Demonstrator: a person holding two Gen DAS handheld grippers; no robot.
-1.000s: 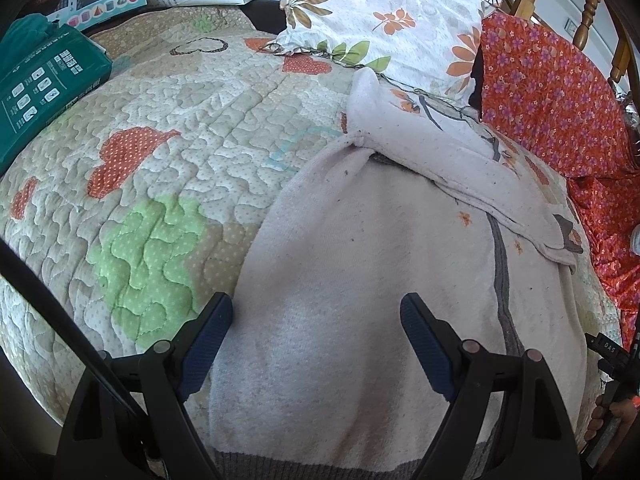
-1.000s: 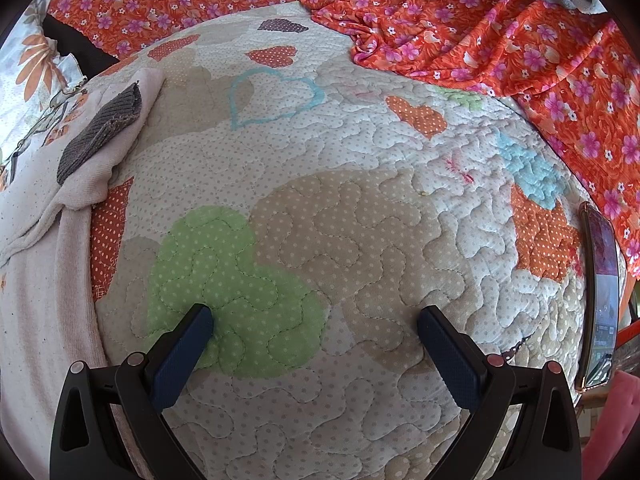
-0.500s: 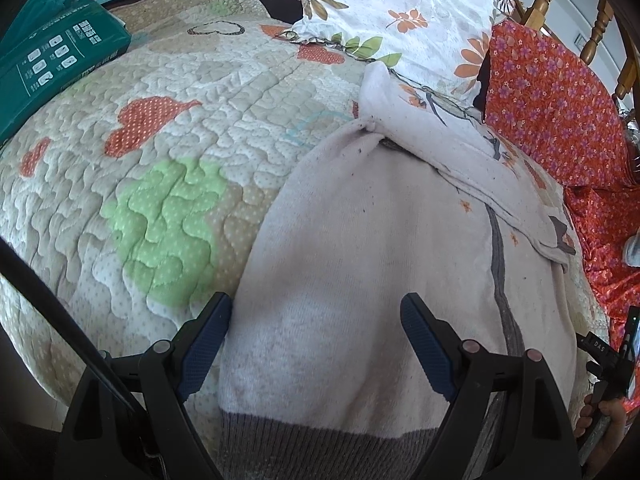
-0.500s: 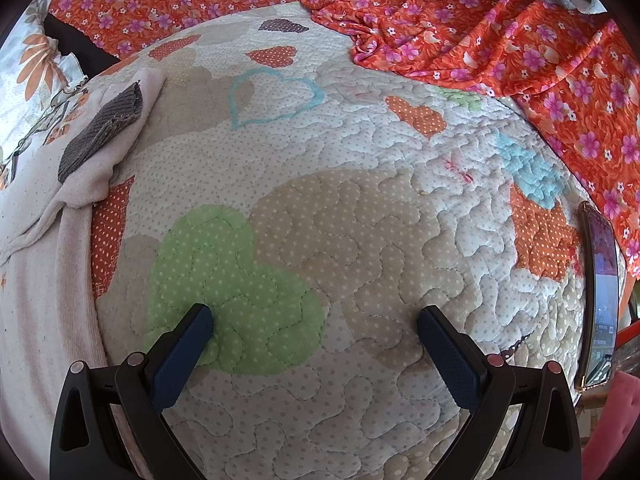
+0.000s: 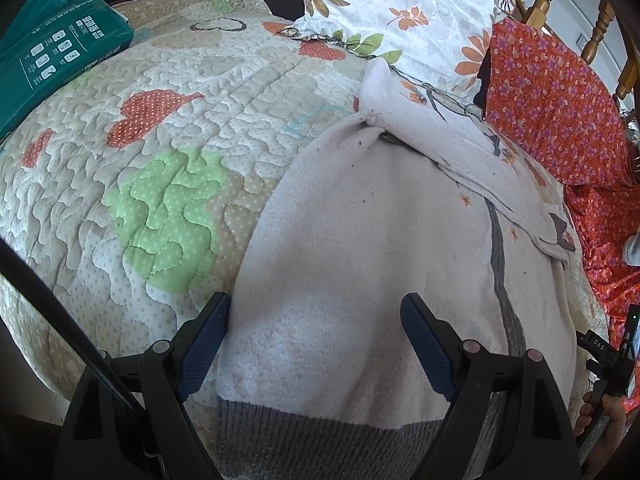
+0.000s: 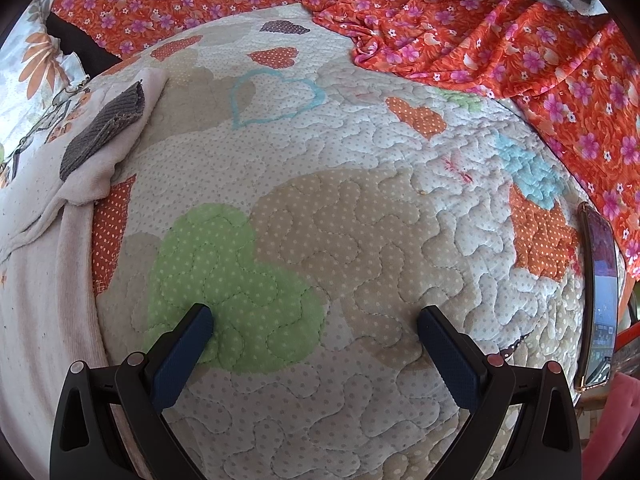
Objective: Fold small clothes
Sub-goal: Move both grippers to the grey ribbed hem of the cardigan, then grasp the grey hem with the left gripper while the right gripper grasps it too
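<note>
We see the left gripper [image 5: 316, 330] with its jaws spread wide, tilted down over a pale pink sweater [image 5: 360, 248] that lies flat on a quilted bedspread [image 5: 168, 148]. The sweater fills the gap between the two blue pads; neither pad presses on it. Its grey ribbed hem [image 5: 320, 436] runs just below the fingertips, nearest the tool, and the sweater's left edge passes just beside the left pad. Ahead of the jaws and to the right, one sleeve [image 5: 460, 152] is folded across the upper body of the garment, its end resting near the right edge. Farther ahead lies a floral pillow [image 5: 400, 20]; ahead and to the left, a green box [image 5: 52, 60] sits at the quilt's far edge.

We see the right gripper [image 6: 314, 330] likewise spread wide, with nothing between its pads; beneath them is only bare quilt, a green patch [image 6: 224, 284] under the left pad. The sweater lies off to the left of this tool, its grey cuff [image 6: 104, 132] ahead and to the left. An orange floral cloth [image 6: 520, 52] lies ahead to the right, and a phone [image 6: 600, 300] rests at the quilt's right edge.
</note>
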